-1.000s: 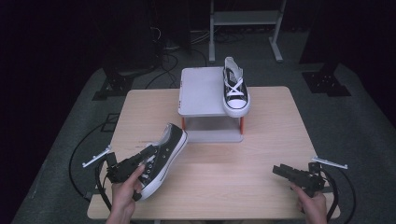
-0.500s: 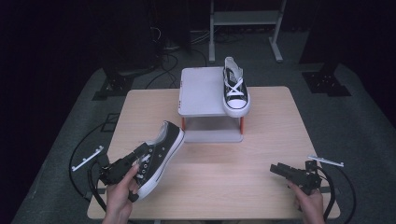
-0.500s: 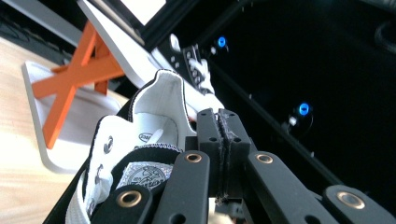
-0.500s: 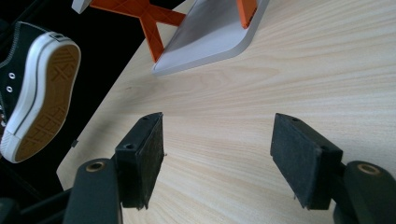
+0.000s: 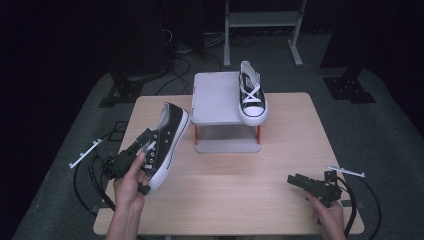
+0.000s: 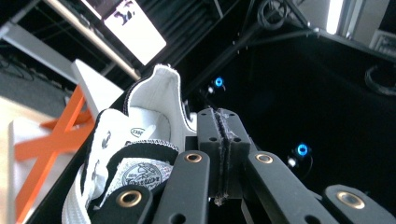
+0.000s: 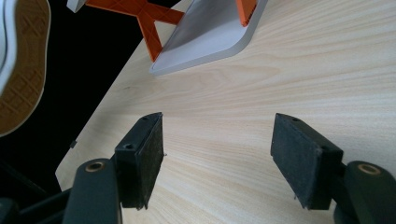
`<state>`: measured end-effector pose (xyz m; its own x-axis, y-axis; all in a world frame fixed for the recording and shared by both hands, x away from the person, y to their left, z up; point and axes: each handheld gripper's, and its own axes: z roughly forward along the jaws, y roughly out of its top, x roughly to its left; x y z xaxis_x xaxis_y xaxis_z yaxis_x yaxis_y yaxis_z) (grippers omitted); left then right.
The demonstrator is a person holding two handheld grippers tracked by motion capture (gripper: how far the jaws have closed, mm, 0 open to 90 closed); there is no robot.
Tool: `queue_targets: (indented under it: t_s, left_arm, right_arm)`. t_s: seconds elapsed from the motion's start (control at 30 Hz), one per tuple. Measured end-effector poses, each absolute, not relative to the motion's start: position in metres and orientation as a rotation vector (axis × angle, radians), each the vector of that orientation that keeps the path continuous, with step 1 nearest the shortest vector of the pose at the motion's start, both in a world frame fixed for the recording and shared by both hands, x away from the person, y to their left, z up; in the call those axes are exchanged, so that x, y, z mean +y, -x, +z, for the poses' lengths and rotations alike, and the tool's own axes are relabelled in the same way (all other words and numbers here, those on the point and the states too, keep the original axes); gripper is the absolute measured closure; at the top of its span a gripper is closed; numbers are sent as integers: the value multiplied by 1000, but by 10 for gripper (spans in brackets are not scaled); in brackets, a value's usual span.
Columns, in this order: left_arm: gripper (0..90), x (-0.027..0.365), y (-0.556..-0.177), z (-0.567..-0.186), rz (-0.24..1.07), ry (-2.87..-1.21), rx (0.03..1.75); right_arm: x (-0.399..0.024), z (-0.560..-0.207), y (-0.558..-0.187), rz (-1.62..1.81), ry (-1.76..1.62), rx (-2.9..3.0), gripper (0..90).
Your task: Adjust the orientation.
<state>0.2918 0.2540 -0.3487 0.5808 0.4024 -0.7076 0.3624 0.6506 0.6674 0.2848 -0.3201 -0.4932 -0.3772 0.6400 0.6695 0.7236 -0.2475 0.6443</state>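
A black low sneaker with a white sole (image 5: 167, 134) hangs tilted above the left half of the wooden table (image 5: 240, 200). My left gripper (image 5: 134, 156) is shut on its side near the laces. In the left gripper view the pads (image 6: 219, 140) are pressed together beside the sneaker's white lining (image 6: 140, 121). A matching sneaker (image 5: 251, 95) stands on the right part of a grey raised stand (image 5: 215, 97). My right gripper (image 5: 298, 180) rests low at the table's front right and is open, with bare wood between its pads (image 7: 217, 149).
The stand has orange legs and a grey base plate (image 7: 210, 37). The held sneaker's tan sole (image 7: 18, 60) appears at the left edge of the right gripper view. Cables trail off both front corners. A metal rack (image 5: 260, 20) stands on the dark floor behind.
The left gripper has lifted the black sneaker and carried it up and away from the front edge, toward the stand. The right gripper has barely moved.
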Motion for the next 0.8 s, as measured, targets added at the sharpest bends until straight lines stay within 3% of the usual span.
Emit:
queue_targets:
  t_s: [0.8]
  left_arm:
    - [894, 175, -396, -292, 55, -836, 1036]
  right_arm:
    - [-341, -491, -278, -1768, 1732, -1826, 335]
